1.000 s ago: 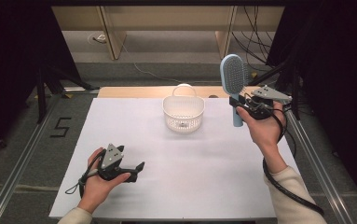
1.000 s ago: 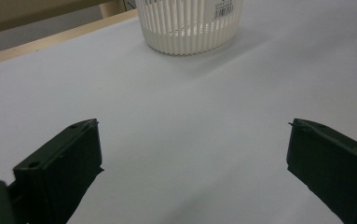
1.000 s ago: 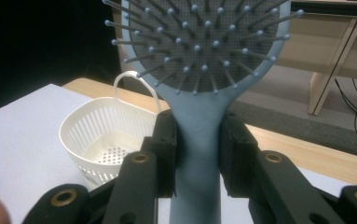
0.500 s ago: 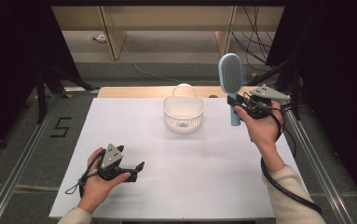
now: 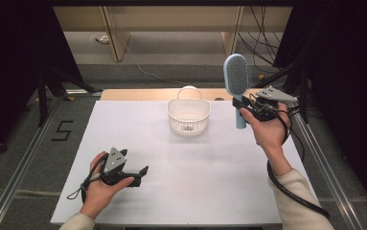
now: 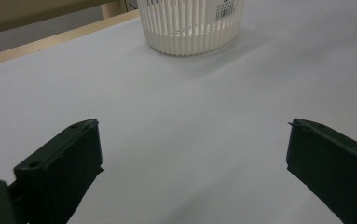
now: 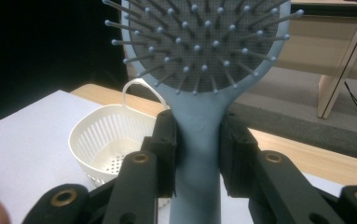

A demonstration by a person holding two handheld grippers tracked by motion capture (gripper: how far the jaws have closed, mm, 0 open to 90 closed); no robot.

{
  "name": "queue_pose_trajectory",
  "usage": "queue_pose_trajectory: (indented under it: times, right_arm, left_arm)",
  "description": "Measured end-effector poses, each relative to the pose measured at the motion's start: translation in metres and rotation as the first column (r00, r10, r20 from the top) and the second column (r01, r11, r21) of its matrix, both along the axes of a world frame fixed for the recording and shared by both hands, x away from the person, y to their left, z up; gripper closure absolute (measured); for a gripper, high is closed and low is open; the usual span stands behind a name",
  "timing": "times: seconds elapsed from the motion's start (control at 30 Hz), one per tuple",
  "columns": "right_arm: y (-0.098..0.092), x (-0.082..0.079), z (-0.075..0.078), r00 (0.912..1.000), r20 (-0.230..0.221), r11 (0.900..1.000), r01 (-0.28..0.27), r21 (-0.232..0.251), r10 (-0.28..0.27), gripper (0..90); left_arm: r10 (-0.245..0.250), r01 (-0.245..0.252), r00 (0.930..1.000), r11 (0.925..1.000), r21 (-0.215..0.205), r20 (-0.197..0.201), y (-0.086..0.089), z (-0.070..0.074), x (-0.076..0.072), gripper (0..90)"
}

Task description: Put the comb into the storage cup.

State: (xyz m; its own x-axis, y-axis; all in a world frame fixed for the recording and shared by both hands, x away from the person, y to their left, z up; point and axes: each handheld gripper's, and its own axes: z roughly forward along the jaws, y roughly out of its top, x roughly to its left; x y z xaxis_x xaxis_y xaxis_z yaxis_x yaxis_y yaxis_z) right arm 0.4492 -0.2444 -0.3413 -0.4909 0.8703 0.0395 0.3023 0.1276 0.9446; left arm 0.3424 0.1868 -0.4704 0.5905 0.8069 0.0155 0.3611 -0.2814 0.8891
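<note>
Dark surrounds frame a white counter (image 5: 210,163) with a wooden strip along its far edge. High view: the right claw (image 5: 242,103) is clamped on the handle of a blue brush (image 5: 237,76), held upright above the counter's right far corner, bristle head up. A white basket (image 5: 189,115) stands near the far edge at centre, to the brush's left and apart from it. The left claw (image 5: 143,172) rests low near the front left, jaws spread, holding nothing.

Left gripper view: wide-open jaws over bare counter; basket (image 6: 190,23) well ahead.

Right gripper view: pads (image 7: 167,149) press both sides of the brush (image 7: 199,130) neck, grip square; basket (image 7: 106,140) lower left, seemingly empty.

Judgement: the brush looks bound for the basket. Carry it left, tip the head down over the rim centre, release low. The hoop handle could catch bristles. A light basket may tip or slide. Cables lie off the counter's right edge.
</note>
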Motion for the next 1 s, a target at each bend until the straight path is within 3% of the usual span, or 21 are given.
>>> queue_pose_trajectory:
  times: [1.0]
  right_arm:
    - [0.0069, 0.0033, 0.0000, 0.9999, -0.004, 1.000, -0.013, -0.001, 0.013, 70.9]
  left_arm:
    - [0.002, -0.002, 1.0000, 1.0000, -0.001, 0.001, -0.0001, 0.0000, -0.0001, 2.9]
